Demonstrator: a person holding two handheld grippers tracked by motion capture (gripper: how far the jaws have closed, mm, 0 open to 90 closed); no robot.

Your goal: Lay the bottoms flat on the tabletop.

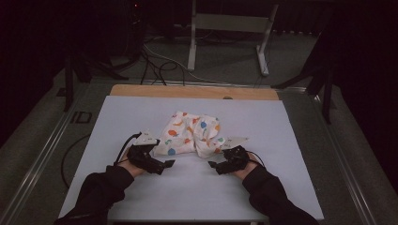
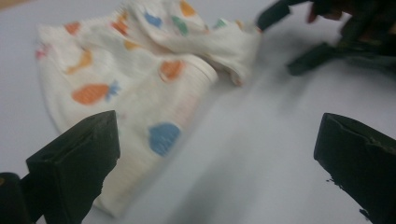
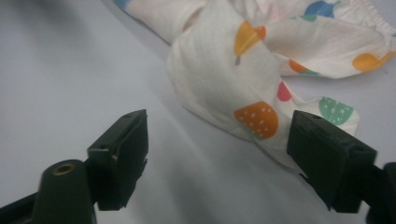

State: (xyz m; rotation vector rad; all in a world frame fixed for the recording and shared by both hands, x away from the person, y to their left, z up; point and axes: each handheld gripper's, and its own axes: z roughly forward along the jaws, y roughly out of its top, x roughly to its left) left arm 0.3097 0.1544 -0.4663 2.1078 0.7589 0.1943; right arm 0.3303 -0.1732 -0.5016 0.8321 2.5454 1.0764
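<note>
I hold both tongs released at the near edge of the crumpled printed garment (image 1: 193,135), mid-table (image 1: 141,112): left tongs (image 1: 165,165) at its near-left corner, right tongs (image 1: 213,165) near-right. Judged step: approach before grasping. Next, close on each corner. Its long axis runs left-right; which way it faces is unclear.
</note>
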